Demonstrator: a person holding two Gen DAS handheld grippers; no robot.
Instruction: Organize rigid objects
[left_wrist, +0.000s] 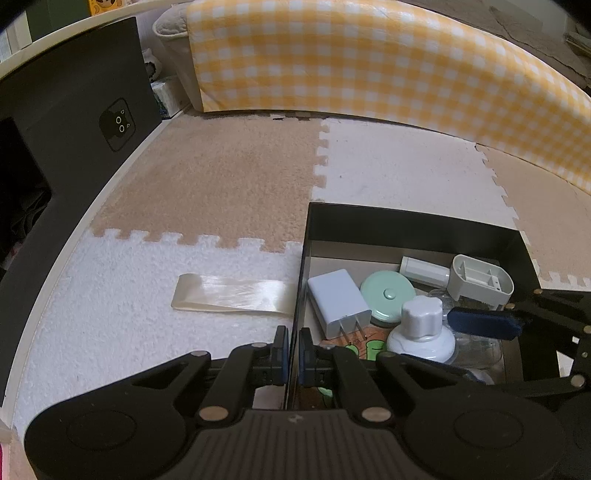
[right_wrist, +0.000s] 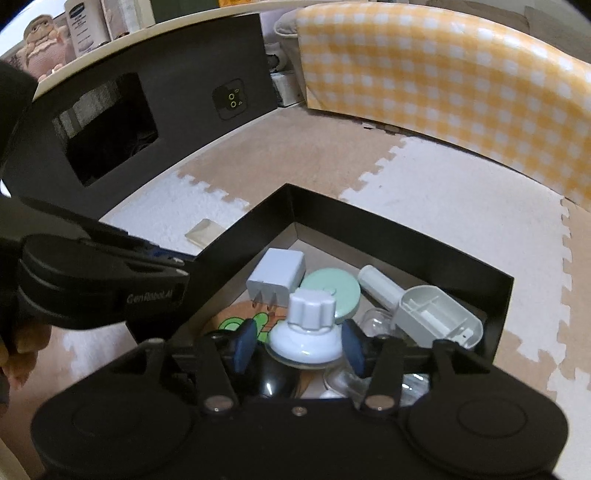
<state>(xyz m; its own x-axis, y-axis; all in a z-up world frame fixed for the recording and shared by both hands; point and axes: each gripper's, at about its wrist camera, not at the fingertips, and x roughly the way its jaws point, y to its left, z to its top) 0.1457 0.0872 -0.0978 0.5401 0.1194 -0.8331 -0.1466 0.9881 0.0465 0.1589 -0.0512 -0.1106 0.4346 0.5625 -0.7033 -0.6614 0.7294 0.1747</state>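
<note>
While the left gripper (left_wrist: 293, 345) is clamped shut on the thin near-left wall of the black box (left_wrist: 406, 221), the right gripper (right_wrist: 299, 345) is held with its jaws parted, its blue pads (right_wrist: 245, 341) standing apart on either side of a white bottle (right_wrist: 308, 332) without pressing on it. No earlier view is given, so only this stance can be told. The bottle is smooth plastic, with a fluted cap above a rounded shoulder, and it is seen inside the box near its front. Just beyond it a round mint-green lid (right_wrist: 332, 291) and a white, blocky wall charger (right_wrist: 277, 277) with two metal prongs are found, and to the right a pale grey ribbed plastic housing (right_wrist: 436, 321) lies against a white cylindrical tube (right_wrist: 380, 284). Clear plastic pieces are glimpsed low down, too blurred to identify. On the floor left of the box a flat, glossy translucent strip (left_wrist: 232, 295) is laid. The floor is covered with fuzzy interlocking foam tiles (left_wrist: 207, 184) in tan and white. A yellow-and-white gingham cloth (left_wrist: 369, 66) is draped at the far side, and a black panel (right_wrist: 147, 122) with a rectangular cut-out is propped at the far left.
</note>
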